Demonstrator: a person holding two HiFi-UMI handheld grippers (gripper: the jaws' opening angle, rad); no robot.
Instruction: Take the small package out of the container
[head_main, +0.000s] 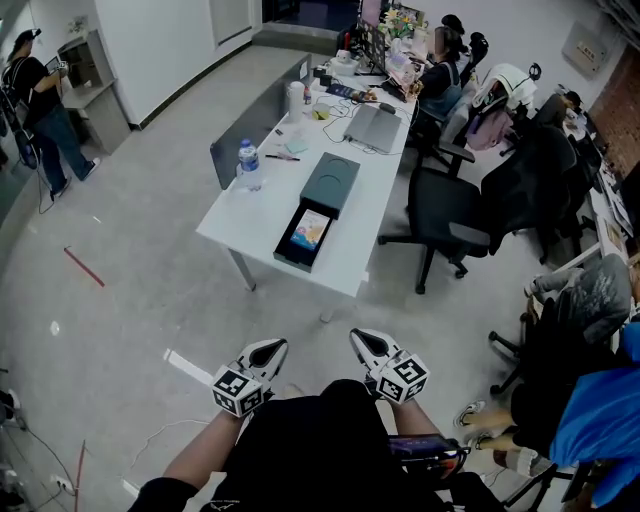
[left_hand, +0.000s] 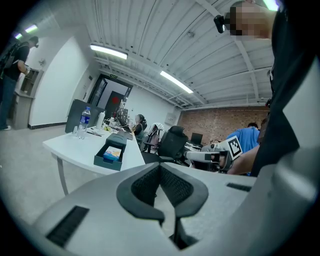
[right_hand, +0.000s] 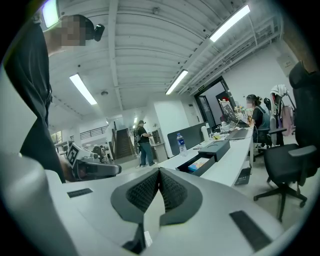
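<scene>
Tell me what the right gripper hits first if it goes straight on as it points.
Probably the near end of the white table, by the open container; only floor shows between. Depth is unclear.

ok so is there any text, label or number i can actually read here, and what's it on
Nothing can be read in any view.
water bottle: blue label, print too small to read.
small package in the container: coloured print, too small to read.
sign over the door: green, too blurred to read.
marker cubes: square patterns only, no letters.
</scene>
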